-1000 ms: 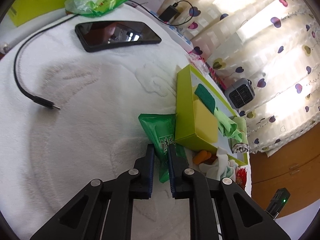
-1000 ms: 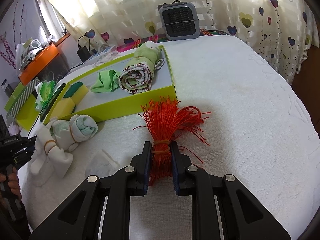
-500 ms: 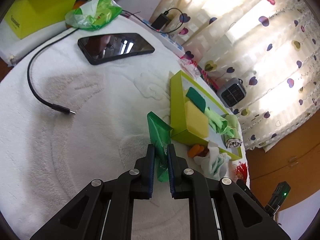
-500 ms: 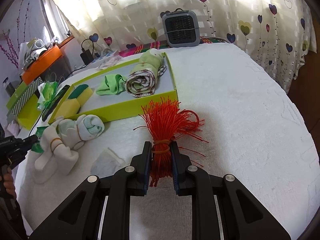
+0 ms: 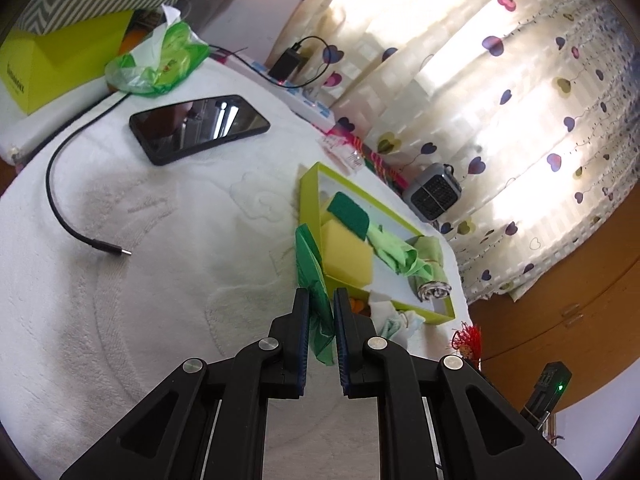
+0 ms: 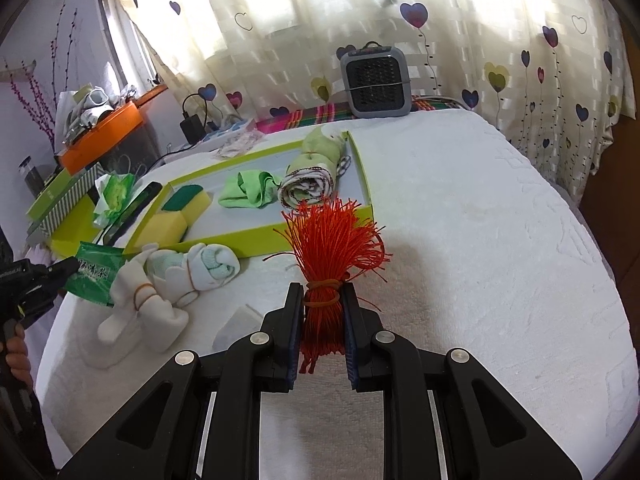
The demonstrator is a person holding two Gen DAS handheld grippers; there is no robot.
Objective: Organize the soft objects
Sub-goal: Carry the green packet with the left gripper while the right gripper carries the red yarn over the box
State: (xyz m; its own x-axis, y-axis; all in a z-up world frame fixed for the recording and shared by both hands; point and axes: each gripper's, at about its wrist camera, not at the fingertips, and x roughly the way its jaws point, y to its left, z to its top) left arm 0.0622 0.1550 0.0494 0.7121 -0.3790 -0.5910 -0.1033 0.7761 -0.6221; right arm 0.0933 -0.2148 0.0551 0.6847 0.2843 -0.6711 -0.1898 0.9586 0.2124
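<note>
The left hand-held gripper (image 5: 321,300) is clamped on a green foil packet (image 5: 312,268), which stands on edge between its fingers and rises toward 12 o'clock, just beside the near corner of the lime-green tray (image 5: 310,196). The right hand-held gripper (image 6: 321,296) is clamped on a red string bundle (image 6: 334,236) at its rubber-banded waist, the strands fanning toward 12 o'clock in front of the tray's near wall. In the right wrist view the tray (image 6: 240,236) holds yellow sponges (image 6: 176,220) at 9 o'clock, a light green cloth (image 6: 248,192) in the middle and a rolled towel (image 6: 308,186) at 3 o'clock. Rolled white socks (image 6: 168,284) lie on the white towel-covered bench (image 6: 500,240) at 8 o'clock of the tray. A black phone (image 5: 198,128) and a black cable (image 5: 60,200) lie at 10 o'clock in the left wrist view.
</note>
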